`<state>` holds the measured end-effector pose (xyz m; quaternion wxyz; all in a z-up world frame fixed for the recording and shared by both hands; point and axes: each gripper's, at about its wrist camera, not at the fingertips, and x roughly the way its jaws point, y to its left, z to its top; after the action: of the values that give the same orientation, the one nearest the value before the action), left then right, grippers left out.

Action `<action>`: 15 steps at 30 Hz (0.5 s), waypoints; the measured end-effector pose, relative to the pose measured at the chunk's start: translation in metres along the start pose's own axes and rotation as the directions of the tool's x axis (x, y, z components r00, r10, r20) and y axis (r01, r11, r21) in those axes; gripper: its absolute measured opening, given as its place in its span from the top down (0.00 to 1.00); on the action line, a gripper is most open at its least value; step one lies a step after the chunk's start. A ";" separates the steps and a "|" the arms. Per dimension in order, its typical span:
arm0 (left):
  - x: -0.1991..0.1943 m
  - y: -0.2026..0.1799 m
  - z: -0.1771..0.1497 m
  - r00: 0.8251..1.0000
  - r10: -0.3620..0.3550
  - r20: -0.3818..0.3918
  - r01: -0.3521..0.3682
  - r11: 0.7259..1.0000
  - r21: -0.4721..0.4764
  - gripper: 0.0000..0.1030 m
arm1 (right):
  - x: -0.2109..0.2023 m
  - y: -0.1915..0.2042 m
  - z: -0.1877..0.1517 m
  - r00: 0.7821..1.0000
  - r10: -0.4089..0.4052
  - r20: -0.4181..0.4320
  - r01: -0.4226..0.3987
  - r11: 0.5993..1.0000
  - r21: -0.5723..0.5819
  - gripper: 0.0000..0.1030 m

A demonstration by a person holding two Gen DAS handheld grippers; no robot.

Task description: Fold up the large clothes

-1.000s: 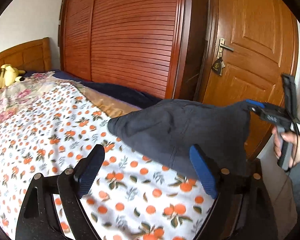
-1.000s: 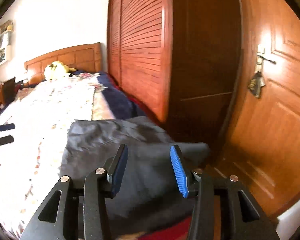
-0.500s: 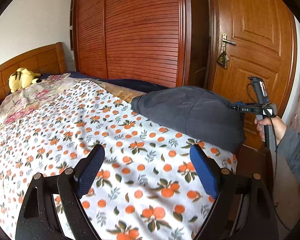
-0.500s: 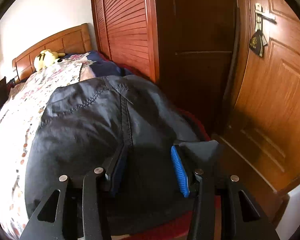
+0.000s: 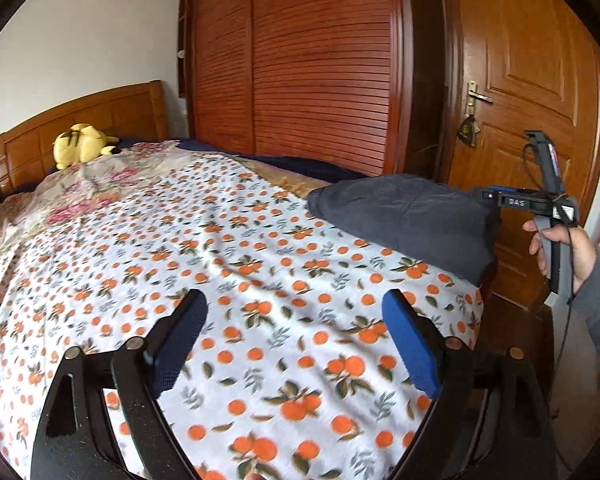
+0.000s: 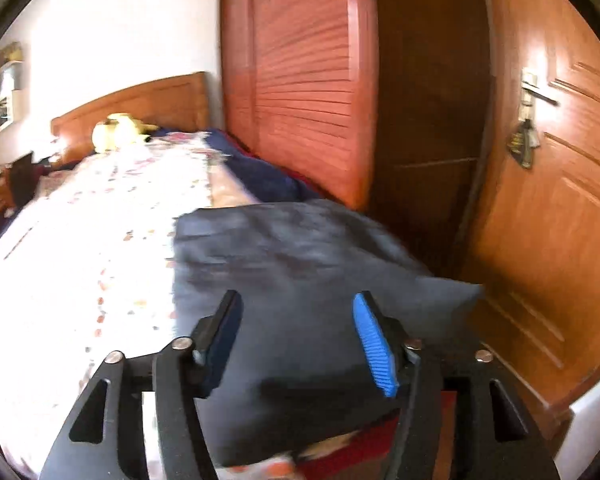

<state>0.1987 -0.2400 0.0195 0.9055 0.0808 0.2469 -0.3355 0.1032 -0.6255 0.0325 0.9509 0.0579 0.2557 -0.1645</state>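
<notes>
A: Nearest, in the left wrist view: the left gripper is seen with jaws spread wide and opening. Nothing is held; only the orange-print bedspread is seen under the blue pads.

B: In the right wrist view: the right gripper is seen partly apart, jaws opening. The dark folded garment is seen between and beneath the pads, but no pad is seen pressing on it. The frame is blurred, so contact cannot be told for certain.

A: The garment is seen lying at the bed's far right corner, near the foot, on the bedspread. The right gripper is seen at its right edge, held in a hand with a grey sleeve.

B: Beyond the garment, a dark blue blanket is noted along the bed's right side.

A: Farther back: a yellow plush toy at the wooden headboard. A slatted wardrobe and a wooden door with keys hanging from the handle are noted behind.
</notes>
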 end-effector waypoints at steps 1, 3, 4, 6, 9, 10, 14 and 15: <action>-0.006 0.005 -0.003 1.000 0.013 0.008 -0.013 1.000 -0.007 0.03 | -0.005 0.010 -0.003 1.000 0.020 0.001 -0.020 1.000 -0.011 0.34; -0.015 0.012 -0.009 0.999 0.031 0.016 -0.031 0.999 -0.016 0.00 | -0.015 0.035 -0.009 0.998 0.061 0.008 -0.061 0.998 -0.030 0.32; -0.020 0.016 -0.012 0.999 0.044 0.019 -0.043 0.999 -0.023 0.00 | -0.019 0.048 -0.012 0.997 0.083 0.011 -0.082 0.996 -0.041 0.32; -0.029 0.024 -0.020 0.998 0.064 0.021 -0.063 0.997 -0.037 0.00 | -0.025 0.073 -0.020 0.992 0.122 0.013 -0.121 0.991 -0.065 0.31; -0.044 0.040 -0.033 0.995 0.104 0.008 -0.103 0.992 -0.074 0.00 | -0.034 0.116 -0.032 0.980 0.198 0.008 -0.196 0.975 -0.102 0.29; -0.049 0.046 -0.039 0.993 0.117 0.001 -0.116 0.989 -0.089 0.00 | -0.036 0.128 -0.036 0.975 0.224 0.004 -0.222 0.969 -0.110 0.29; -0.067 0.066 -0.059 0.979 0.200 -0.031 -0.202 0.971 -0.126 0.00 | -0.045 0.174 -0.056 0.946 0.322 -0.021 -0.322 0.939 -0.123 0.26; -0.072 0.070 -0.064 0.975 0.219 -0.036 -0.222 0.966 -0.132 0.00 | -0.049 0.185 -0.062 0.940 0.339 -0.029 -0.340 0.932 -0.123 0.26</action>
<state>0.1722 -0.1261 -0.0010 0.9379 0.0495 0.2681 -0.2144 0.0975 -0.4263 0.0088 0.9658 0.0413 0.2551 0.0189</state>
